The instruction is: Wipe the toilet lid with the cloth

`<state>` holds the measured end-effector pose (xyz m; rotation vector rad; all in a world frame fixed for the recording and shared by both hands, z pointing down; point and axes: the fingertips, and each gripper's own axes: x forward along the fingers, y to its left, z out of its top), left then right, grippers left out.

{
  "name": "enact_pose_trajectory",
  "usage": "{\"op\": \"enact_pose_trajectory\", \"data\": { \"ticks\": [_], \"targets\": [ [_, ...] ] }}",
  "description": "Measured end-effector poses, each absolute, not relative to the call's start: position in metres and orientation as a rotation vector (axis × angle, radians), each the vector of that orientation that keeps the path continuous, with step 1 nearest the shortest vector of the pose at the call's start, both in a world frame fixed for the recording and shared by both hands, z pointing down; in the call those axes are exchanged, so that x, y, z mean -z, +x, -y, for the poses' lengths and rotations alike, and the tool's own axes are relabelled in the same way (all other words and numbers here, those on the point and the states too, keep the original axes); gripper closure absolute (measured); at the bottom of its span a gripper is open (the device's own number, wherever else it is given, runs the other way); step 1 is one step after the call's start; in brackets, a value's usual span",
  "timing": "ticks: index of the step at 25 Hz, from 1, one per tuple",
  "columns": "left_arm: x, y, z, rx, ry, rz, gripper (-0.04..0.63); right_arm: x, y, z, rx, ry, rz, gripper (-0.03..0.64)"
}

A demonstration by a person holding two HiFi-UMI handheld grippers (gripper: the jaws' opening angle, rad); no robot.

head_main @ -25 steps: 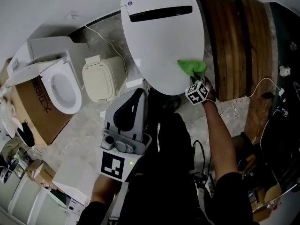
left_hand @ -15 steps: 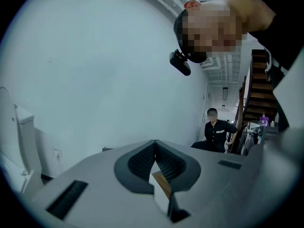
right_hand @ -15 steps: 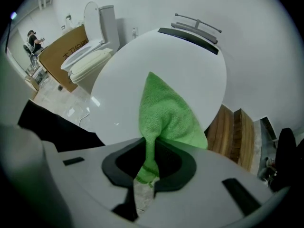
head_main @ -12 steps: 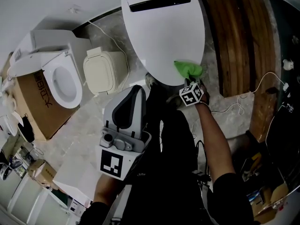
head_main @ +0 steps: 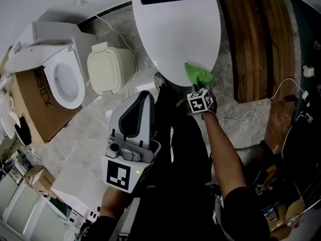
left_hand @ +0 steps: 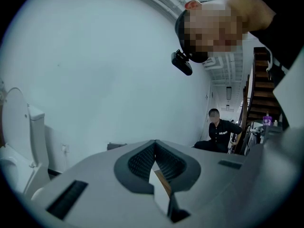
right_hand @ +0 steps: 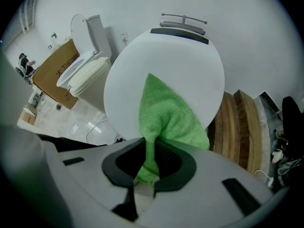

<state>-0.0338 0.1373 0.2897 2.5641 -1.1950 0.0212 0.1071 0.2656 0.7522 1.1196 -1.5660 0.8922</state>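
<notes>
My right gripper [right_hand: 151, 151], fingers clamped on the green cloth [head_main: 197, 74], has dragged it to the toilet lid [head_main: 175, 34]'s near right rim, likely ending this stroke; the left gripper [left_hand: 154, 148]'s fingers sit closed, empty

Dark letters run along the side of the cardboard box [head_main: 37, 102] at the far left, beside the open toilet [head_main: 65, 79]. They lie sideways and cannot be read surely. A blue mark at the lid's [head_main: 175, 34] far edge is too small to read.
</notes>
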Motion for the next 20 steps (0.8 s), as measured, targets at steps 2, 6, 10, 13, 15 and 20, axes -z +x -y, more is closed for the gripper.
{"op": "enact_pose_trajectory", "data": {
  "ticks": [2,6,10,13,15,20],
  "targets": [
    [-0.289,-0.033,-0.137,-0.017,2.562,1.198,0.594,-0.752,0.103,-0.268,-0.91,1.118,1.57,0.552],
    [-0.291,-0.033,-0.134,-0.023,2.558,1.203,0.594,-0.752,0.086,-0.277,-1.038,1.053,1.619,0.552],
    [-0.291,-0.03,-0.126,-0.019,2.55,1.21,0.592,-0.741,0.068,-0.285,-1.213,0.973,1.692,0.552],
    [-0.295,-0.032,-0.116,-0.025,2.535,1.213,0.594,-0.724,0.058,-0.278,-1.275,0.985,1.762,0.552],
    [-0.298,-0.033,-0.108,-0.025,2.521,1.216,0.594,-0.708,0.053,-0.268,-1.272,0.992,1.827,0.551],
    [-0.302,-0.031,-0.081,-0.01,2.484,1.206,0.594,-0.659,0.061,-0.216,-1.257,1.121,1.977,0.551]
  ]
}}
